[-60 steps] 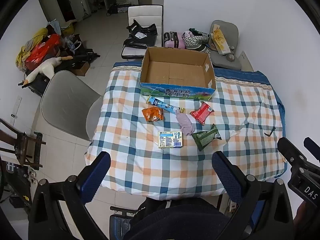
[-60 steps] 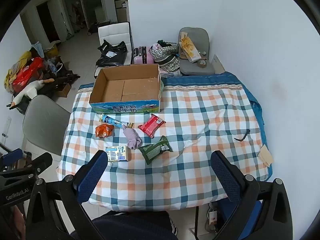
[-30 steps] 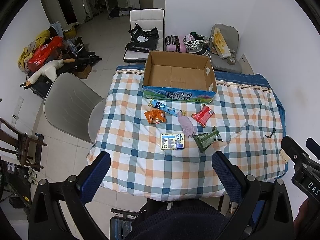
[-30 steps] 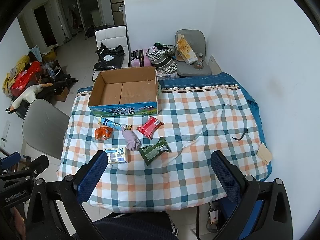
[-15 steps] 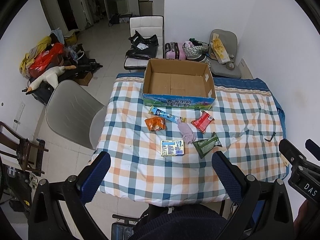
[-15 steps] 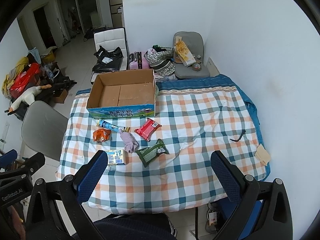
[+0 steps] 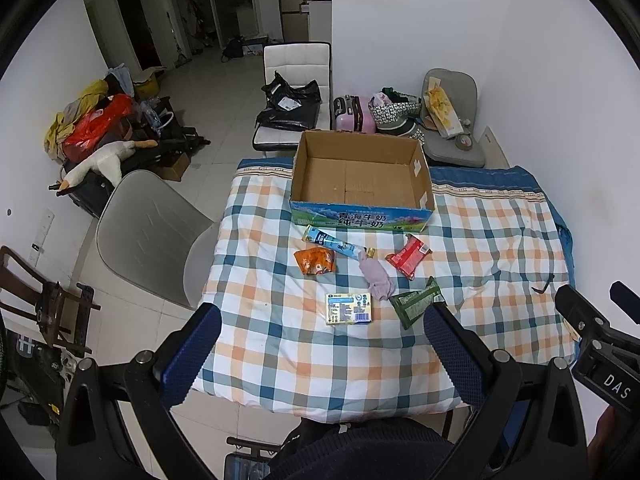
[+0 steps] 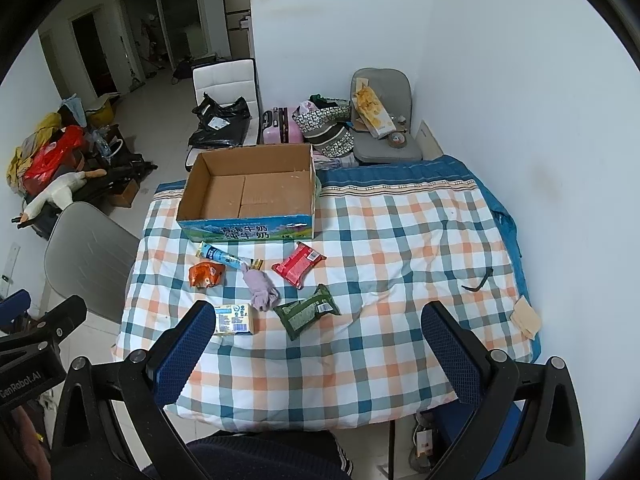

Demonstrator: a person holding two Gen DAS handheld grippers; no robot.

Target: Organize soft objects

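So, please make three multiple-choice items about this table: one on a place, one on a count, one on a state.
1. Where does the purple cloth lie?
A. in the box
B. between the orange packet and the red packet
C. on the chair

2. How many items lie loose in front of the box?
A. three
B. six
C. nine

3. How are the left tongs and right tongs?
A. both open, holding nothing
B. both shut
C. one holds a packet

Key: 1 B, orange packet on its left, red packet on its right. 2 B, six are seen. 3 A, the fingers stand wide apart.
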